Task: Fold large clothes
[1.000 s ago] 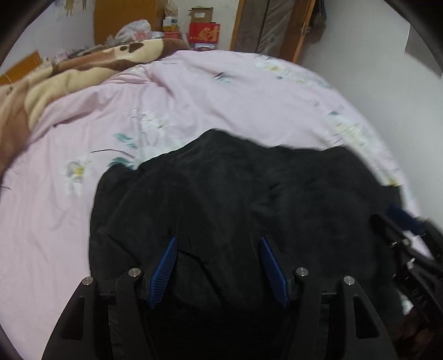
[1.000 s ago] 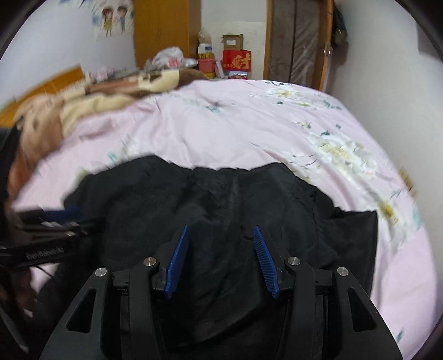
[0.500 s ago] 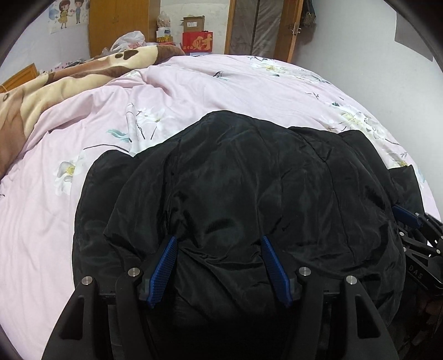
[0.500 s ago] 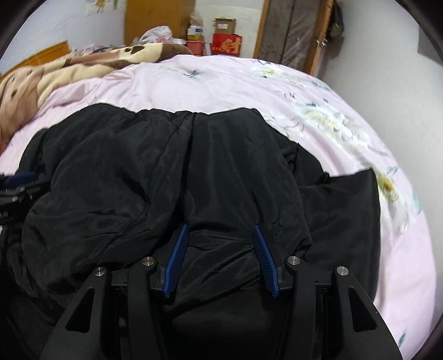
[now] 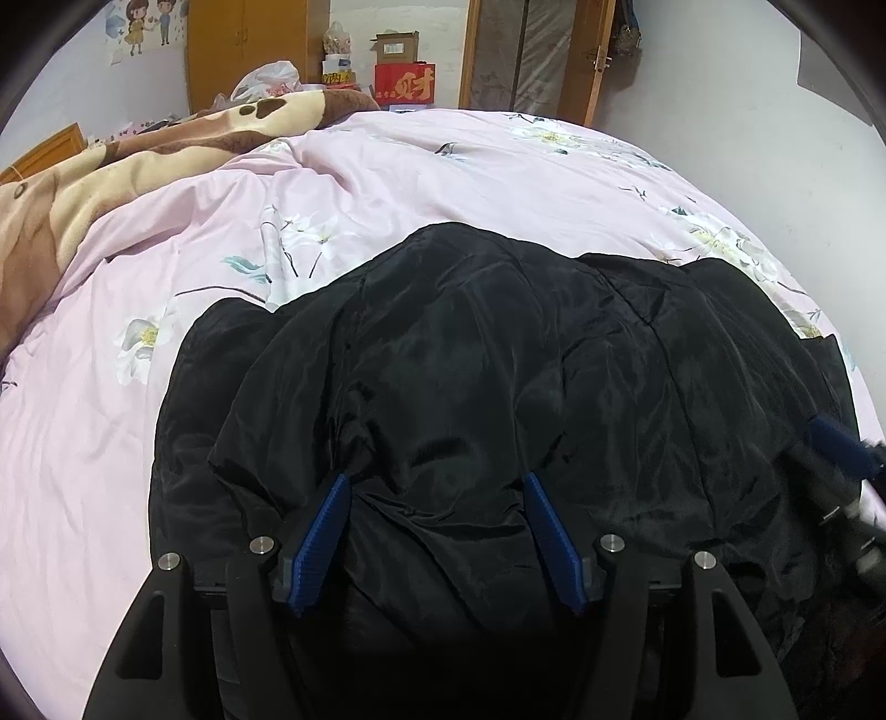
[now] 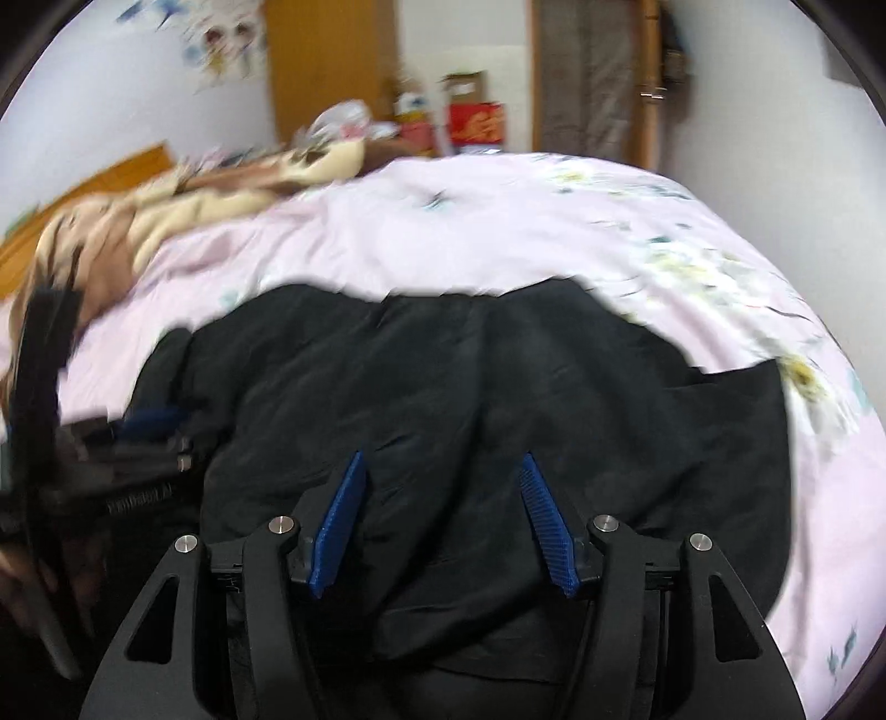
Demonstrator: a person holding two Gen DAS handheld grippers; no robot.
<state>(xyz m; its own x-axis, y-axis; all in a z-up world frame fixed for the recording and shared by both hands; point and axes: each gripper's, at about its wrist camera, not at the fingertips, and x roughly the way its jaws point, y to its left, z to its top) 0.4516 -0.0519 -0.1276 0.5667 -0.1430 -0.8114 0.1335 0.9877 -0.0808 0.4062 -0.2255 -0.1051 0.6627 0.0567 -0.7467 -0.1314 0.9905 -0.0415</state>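
A large black padded jacket (image 5: 498,376) lies bunched on the pink floral bed cover (image 5: 415,183); it also fills the right wrist view (image 6: 470,387). My left gripper (image 5: 434,484) is open, its blue pads wide apart with jacket fabric lying between them. My right gripper (image 6: 443,462) is open too, above the jacket's near edge, fabric between its pads. The right gripper shows at the right edge of the left wrist view (image 5: 841,448); the left gripper shows blurred at the left of the right wrist view (image 6: 149,437).
A brown and cream blanket (image 5: 111,166) is piled at the bed's far left. Boxes and bags (image 5: 404,83) stand by a wooden wardrobe (image 5: 243,50) and a door (image 5: 531,55) beyond the bed. A grey wall (image 5: 747,111) runs along the right.
The jacket went from a flatter spread to a raised, bunched heap. The right wrist view has swung and pulled back, now blurred by motion. Both grippers stayed open.
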